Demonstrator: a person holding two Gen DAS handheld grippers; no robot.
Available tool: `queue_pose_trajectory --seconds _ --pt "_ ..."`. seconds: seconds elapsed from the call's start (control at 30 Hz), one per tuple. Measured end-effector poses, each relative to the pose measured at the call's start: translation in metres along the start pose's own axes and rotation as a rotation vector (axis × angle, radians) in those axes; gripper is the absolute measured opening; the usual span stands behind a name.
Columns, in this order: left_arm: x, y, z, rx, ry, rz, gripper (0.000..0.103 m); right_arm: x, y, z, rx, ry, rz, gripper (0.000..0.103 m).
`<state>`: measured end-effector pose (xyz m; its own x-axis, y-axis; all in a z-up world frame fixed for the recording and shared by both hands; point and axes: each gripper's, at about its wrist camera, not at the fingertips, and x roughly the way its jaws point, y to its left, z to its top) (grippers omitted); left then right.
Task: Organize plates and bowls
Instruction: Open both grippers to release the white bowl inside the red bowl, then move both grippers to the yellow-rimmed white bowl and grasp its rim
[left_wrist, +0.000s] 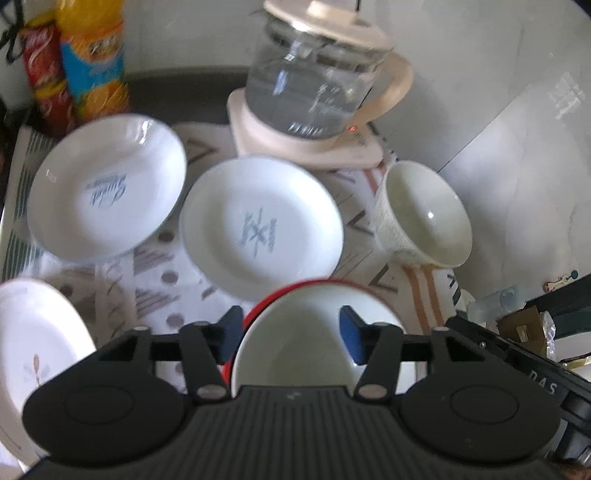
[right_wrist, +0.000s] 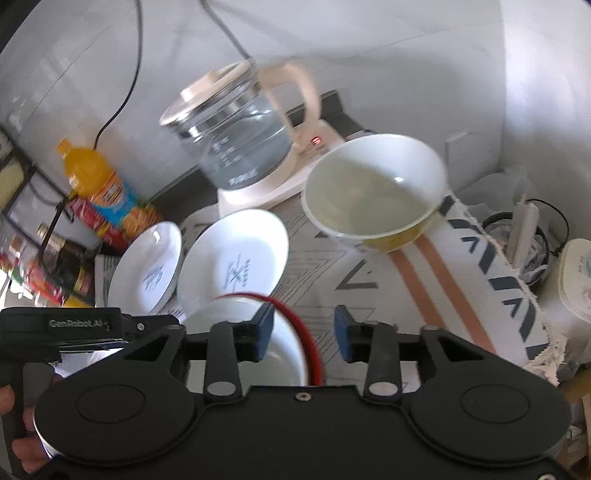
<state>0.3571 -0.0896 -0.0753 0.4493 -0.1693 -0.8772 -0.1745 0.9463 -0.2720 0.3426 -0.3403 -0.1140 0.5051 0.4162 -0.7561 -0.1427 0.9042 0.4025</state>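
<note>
A glossy round white ceramic bowl with a red outside (left_wrist: 310, 332) sits bottom centre, its rim between the left gripper (left_wrist: 291, 334)'s parted blue pads and the right gripper (right_wrist: 304, 334)'s, neither visibly pressing.

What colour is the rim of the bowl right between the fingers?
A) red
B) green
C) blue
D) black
A: the white bowl closest to the camera, sitting between the blue-padded fingers, has a bright red edge curving around it.
</note>
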Motion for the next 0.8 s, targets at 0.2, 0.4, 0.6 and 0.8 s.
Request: queue_pose_trajectory --seconds 0.2,0.4,0.6,0.8 --pt "0.009 -0.022 0.012 0.047 -0.009 -0.027 0.066 -0.008 -0.019 0.012 0.051 -0.058 -0.045 0.063" --pt "0.022 -0.044 0.025 0.105 -0.004 -0.057 0.067 -0.007 -0.035 0.021 0.091 -0.076 -0.072 0.067" --pt "0.041 -0.065 0.038 0.150 0.009 -0.074 0.067 0.006 -0.047 0.031 0.126 -0.075 -0.080 0.067" --pt "0.068 -0.080 0.053 0.149 0.035 -0.105 0.067 0.021 -0.067 0.042 0.212 -0.083 -0.101 0.067"
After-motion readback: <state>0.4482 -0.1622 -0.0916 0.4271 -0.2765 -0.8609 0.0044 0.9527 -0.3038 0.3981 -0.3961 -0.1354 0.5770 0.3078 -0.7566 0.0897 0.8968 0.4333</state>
